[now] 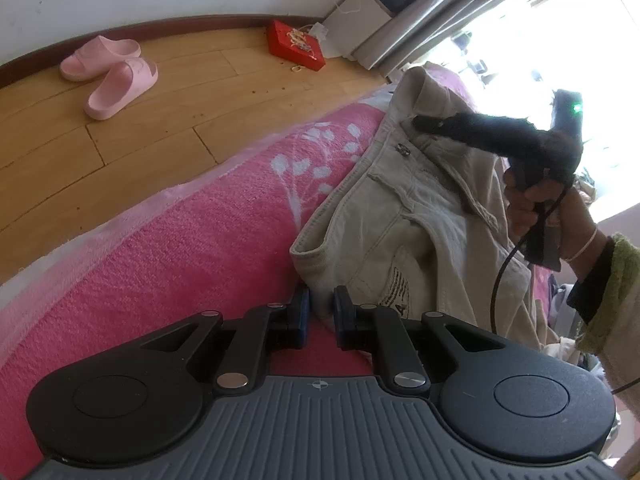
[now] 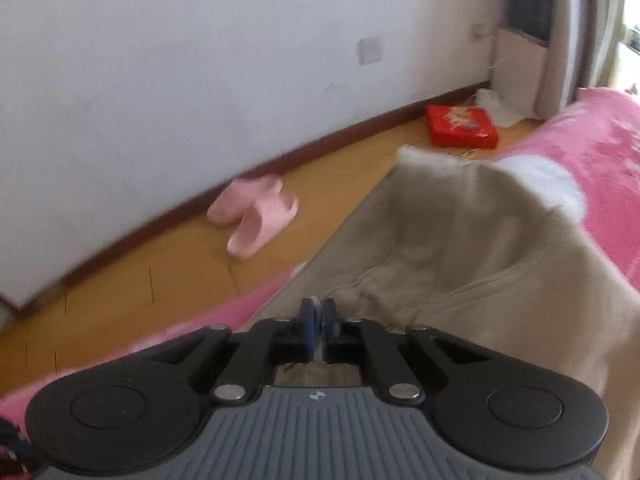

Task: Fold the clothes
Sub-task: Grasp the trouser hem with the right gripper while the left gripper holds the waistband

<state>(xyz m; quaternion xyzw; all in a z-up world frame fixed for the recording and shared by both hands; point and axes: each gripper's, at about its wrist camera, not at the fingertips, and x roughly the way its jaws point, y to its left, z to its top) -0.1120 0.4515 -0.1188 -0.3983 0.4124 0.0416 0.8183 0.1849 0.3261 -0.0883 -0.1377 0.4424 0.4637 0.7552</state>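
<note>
Here, beige trousers (image 1: 404, 216) lie rumpled, waistband lifted, on pink blanket (image 1: 180, 248).

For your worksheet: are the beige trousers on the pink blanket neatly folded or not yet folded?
Not yet folded. The beige trousers lie rumpled on the pink blanket, waistband lifted by the right gripper.

Pink blanket (image 1: 168, 248) lying bare toward bed's floor-side edge, leaving room there. Beige trousers (image 1: 420, 208) bunching up along bed's far part, blocking passage. Right gripper (image 1: 424, 123) and hand (image 1: 540, 204) crowding space above trousers.
</note>
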